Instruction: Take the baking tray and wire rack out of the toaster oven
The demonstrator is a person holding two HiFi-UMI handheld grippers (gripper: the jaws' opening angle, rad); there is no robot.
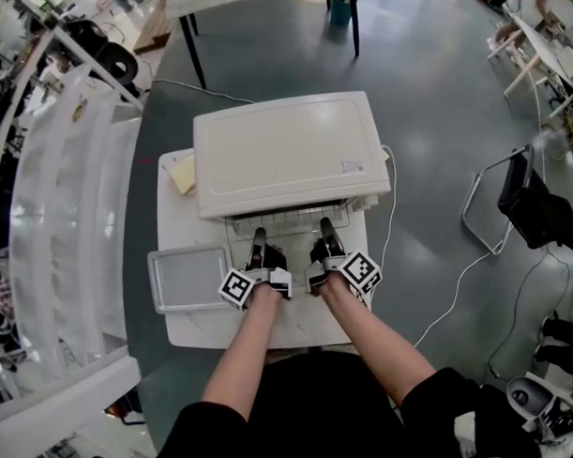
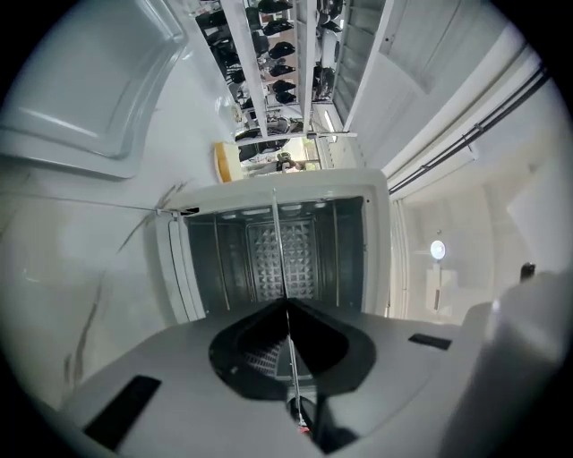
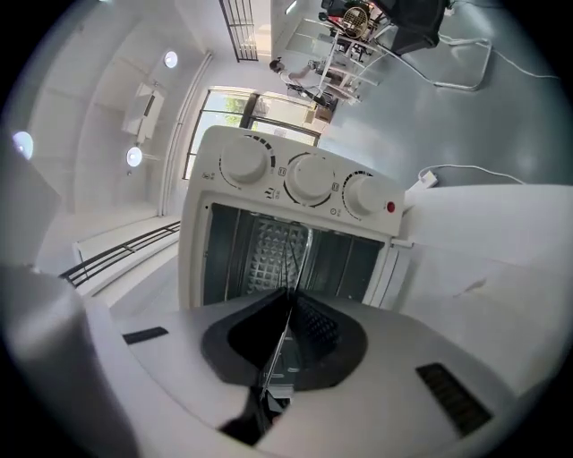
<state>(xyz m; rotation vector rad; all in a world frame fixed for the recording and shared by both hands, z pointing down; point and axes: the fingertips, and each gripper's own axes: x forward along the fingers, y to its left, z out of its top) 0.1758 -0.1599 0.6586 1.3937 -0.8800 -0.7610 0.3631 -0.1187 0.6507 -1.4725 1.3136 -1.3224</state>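
On the table, left gripper and right gripper clamp wire rack.

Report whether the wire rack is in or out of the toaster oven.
Partly out: the wire rack juts from the open toaster oven; the left gripper and right gripper clamp its front edge.
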